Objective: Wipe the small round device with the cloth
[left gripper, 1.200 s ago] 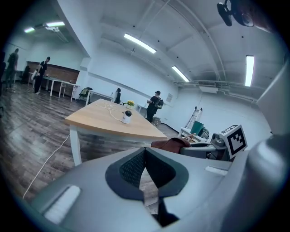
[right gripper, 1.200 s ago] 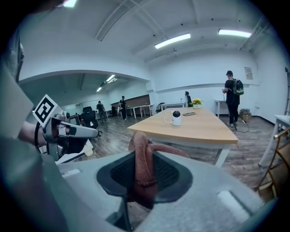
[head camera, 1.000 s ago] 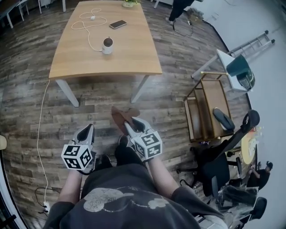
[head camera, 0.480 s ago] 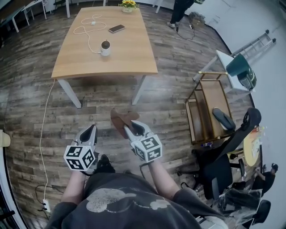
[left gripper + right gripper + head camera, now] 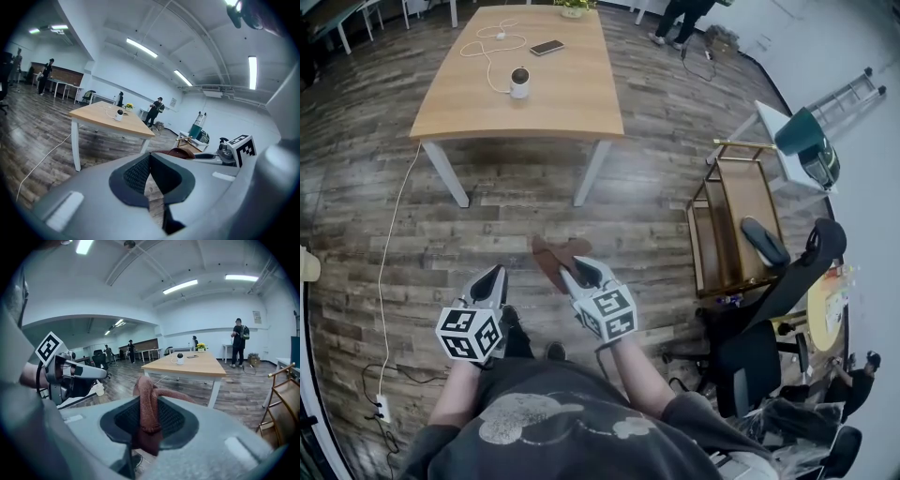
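Pinching is confirmed on the right gripper [image 5: 572, 270]: its jaws are closed on the brown cloth [image 5: 551, 255]. The cloth is gripped at a bunched fold, with the loose ends flopped out past the tips toward 11 o'clock. The left gripper [image 5: 493, 275] is empty. Its jaws are brought together at the tips, and only floor is seen through the slit behind them.

The small round device [image 5: 519, 82] is stood upright on the wooden surface [image 5: 572, 112], at 12 o'clock and well apart from both grippers, with open floor between. A white cable [image 5: 484, 67] is run from it toward 11 o'clock. A phone [image 5: 547, 47] is laid beyond it at 1 o'clock.

Handling, judged only:
- The device is probably light, with a hard smooth shell, so it may be slid or tipped by a wipe.
- It is best steadied low on its sides by the left jaws, clear of the cable and the dark front face.
- The cloth is soft and limp, so it should be pressed on with the pinched fold rather than the dangling ends.

Not resolved:
- The device is too small for any dirt or surface detail to be made out.
- The cable's plug point on the device is not shown.
- The cloth below the right jaws is cut off by the gripper body.
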The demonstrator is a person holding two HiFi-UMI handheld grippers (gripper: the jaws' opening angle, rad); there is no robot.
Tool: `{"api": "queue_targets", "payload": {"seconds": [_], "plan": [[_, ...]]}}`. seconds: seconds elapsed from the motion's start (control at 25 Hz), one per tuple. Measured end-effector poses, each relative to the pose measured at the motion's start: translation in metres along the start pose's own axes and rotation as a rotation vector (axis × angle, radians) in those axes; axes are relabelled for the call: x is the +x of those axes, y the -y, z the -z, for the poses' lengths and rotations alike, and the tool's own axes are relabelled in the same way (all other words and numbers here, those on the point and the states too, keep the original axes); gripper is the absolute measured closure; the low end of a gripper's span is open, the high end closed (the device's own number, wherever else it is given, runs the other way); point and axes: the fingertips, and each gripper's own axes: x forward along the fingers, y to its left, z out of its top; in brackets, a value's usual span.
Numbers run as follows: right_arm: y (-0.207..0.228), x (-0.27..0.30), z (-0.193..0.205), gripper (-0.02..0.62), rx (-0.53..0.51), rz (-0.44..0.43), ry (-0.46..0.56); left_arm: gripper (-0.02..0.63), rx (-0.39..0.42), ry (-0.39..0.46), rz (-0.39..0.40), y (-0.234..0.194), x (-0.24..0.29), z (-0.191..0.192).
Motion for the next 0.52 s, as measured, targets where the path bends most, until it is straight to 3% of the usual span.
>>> {"api": "queue_targets", "payload": {"seconds": [0.52], "plan": [[-0.001, -0.057, 0.025, 0.515, 0.001, -0.008, 0.035, 0.588, 0.010, 0.018, -0.026, 0.042, -0.034, 0.032]]}}
